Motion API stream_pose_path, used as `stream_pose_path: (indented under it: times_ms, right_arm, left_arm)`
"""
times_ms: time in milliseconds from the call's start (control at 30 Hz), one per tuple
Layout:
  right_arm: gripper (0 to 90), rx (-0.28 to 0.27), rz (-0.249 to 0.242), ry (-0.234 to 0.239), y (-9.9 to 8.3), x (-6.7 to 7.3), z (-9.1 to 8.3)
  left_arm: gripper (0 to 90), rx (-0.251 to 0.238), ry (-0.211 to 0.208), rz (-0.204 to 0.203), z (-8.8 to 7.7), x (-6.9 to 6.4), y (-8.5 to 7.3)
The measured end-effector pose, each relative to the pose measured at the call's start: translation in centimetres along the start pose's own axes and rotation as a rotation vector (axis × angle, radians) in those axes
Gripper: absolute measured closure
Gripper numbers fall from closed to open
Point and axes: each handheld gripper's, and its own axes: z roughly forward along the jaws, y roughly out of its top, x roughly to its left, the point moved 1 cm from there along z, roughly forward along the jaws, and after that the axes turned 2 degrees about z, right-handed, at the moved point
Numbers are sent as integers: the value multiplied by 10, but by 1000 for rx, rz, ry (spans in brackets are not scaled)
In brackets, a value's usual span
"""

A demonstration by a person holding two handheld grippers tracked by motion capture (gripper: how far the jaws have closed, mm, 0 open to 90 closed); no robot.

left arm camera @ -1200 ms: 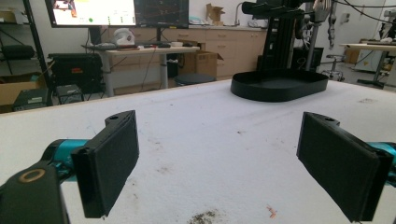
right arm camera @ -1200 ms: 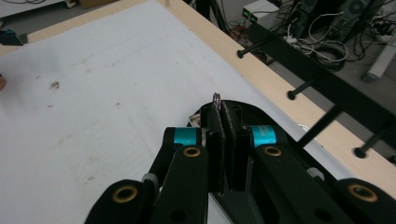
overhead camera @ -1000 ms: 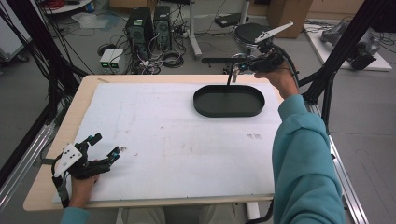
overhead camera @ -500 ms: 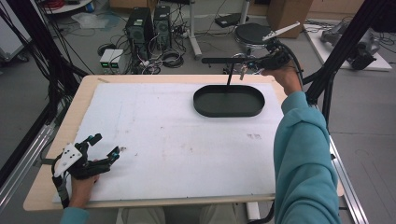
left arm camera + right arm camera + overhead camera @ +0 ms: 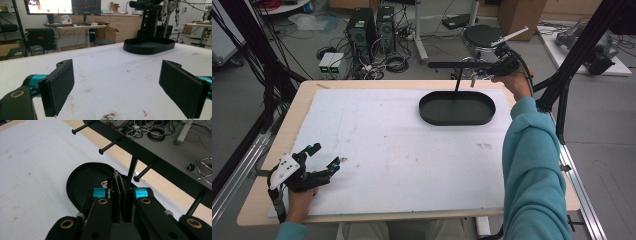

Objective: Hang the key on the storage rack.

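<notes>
The left gripper rests near the front left corner of the white mat, close to the table's front edge, its jaws spread wide with nothing between them; in the left gripper view bare mat stretches from the pads to the far tray. The middle of the mat lies open, giving free room across the whole centre. Toward the far right sits the black oval tray, close to the mat's back edge, with a thin post rising from it to a black crossbar lined with pegs. The right gripper hangs above the tray's far right rim, just under the bar, its jaws pressed together on a small thin item that I cannot identify, close beside the post.
</notes>
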Motion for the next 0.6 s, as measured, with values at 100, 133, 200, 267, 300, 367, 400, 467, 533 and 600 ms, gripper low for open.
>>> stream_pose_path:
  times_ms: [100, 133, 200, 267, 300, 367, 400, 467, 533, 600]
  right_arm:
    - [889, 1, -2, 0, 0, -1, 2]
    - [889, 2, -4, -2, 0, -2, 2]
    - [889, 7, 0, -8, 0, -2, 4]
    - [889, 16, 5, -13, 0, -2, 5]
    - [888, 21, 6, -21, 0, -2, 6]
    - [888, 19, 7, -25, 0, -3, 7]
    - [889, 16, 10, -29, 0, -3, 8]
    - [889, 21, 5, -29, 0, -4, 9]
    - [888, 27, 6, -37, 0, -4, 11]
    - [888, 32, 8, -39, -1, -4, 12]
  left_arm:
    - [135, 0, 1, -1, 0, 0, 0]
    - [135, 0, -1, 0, 0, 0, 0]
    - [134, 1, 0, 0, 0, 0, 0]
    - [134, -1, 1, 0, 0, 0, 0]
    - [134, -1, 0, -1, 0, 0, 0]
    - [134, -2, 1, 0, 0, 0, 0]
    - [134, -1, 1, 0, 0, 0, 0]
    - [134, -1, 1, 0, 0, 0, 0]
    - [134, -2, 1, 0, 0, 0, 0]
    - [134, 0, 0, 0, 0, 0, 0]
